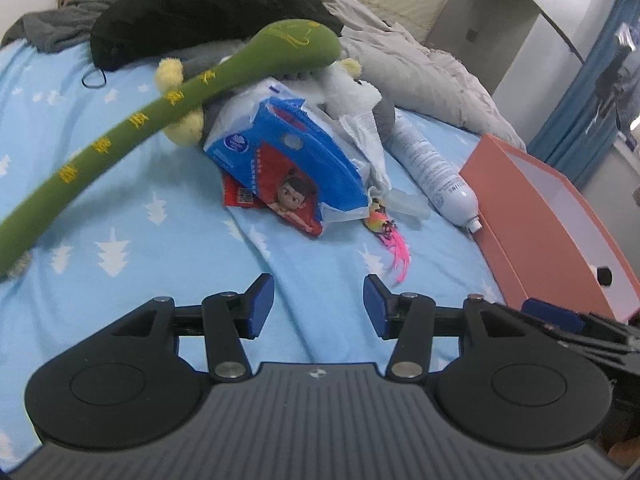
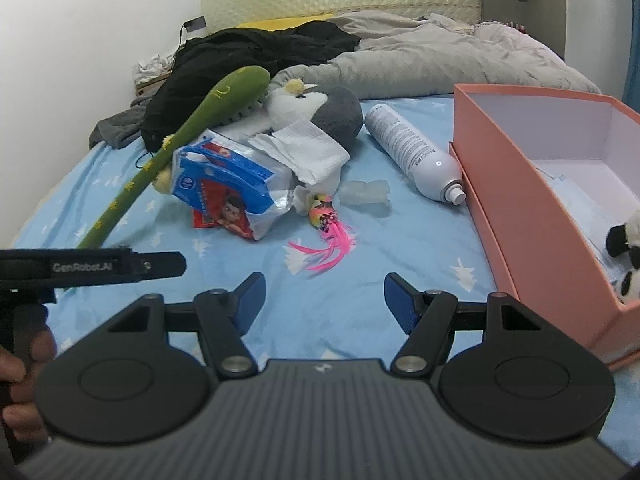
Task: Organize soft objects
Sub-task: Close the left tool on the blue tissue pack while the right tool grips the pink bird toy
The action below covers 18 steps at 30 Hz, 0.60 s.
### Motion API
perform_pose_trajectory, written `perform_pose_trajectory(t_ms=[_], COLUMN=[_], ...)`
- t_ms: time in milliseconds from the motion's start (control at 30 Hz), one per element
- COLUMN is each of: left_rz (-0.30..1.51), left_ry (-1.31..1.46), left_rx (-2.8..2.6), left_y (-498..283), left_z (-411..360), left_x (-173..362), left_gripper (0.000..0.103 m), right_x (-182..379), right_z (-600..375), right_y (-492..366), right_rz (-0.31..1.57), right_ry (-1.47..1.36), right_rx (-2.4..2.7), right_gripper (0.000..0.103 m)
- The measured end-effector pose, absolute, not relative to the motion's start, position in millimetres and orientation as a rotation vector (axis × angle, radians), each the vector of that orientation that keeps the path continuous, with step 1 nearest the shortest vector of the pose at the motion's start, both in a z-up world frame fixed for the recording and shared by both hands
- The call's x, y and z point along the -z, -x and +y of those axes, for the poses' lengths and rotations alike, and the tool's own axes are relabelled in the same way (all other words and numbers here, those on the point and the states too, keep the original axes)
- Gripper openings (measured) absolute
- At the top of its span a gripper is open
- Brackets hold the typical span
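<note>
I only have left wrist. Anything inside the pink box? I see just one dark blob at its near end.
Observer: Yes. The right wrist view looks into the pink box: a small panda plush lies at its near end.
Operator: Anything under the panda?
Observer: Pale blue sheets lie flat on the box floor; what they are I cannot tell.
Operator: The grey plush behind the tissue pack is half hidden for me.
Observer: From the right, the grey-and-white plush has an unfolded white tissue draped over it.
Operator: Right claw?
Observer: The right claw is open over bare sheet, holding nothing.
</note>
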<state>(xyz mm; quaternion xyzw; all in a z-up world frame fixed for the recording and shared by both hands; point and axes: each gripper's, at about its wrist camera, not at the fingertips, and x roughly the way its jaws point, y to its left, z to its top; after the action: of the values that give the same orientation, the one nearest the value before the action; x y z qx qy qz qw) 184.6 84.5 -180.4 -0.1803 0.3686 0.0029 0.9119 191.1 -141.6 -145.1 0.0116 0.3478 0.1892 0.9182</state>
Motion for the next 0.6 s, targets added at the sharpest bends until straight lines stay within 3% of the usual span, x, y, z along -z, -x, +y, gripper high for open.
perform_pose_trajectory(t_ms=[267, 600], left_rz=[0.723, 0.658], left_ry=[0.486, 0.606], left_rx=[-0.052, -0.024], left_y=[-222.8, -270.3], left_z=[84.6, 80.5], left_x=[207.2, 204.0], left_gripper=[0.055, 0.055], right_x=[175.6, 190.4], right_z=[-134.8, -119.8], right_y=[-230.8, -282.2], right_rz=[0.749, 0.708], right_ry=[-0.007, -0.020], right_rx=[-0.415, -0.454], right_gripper=[0.068, 0.067])
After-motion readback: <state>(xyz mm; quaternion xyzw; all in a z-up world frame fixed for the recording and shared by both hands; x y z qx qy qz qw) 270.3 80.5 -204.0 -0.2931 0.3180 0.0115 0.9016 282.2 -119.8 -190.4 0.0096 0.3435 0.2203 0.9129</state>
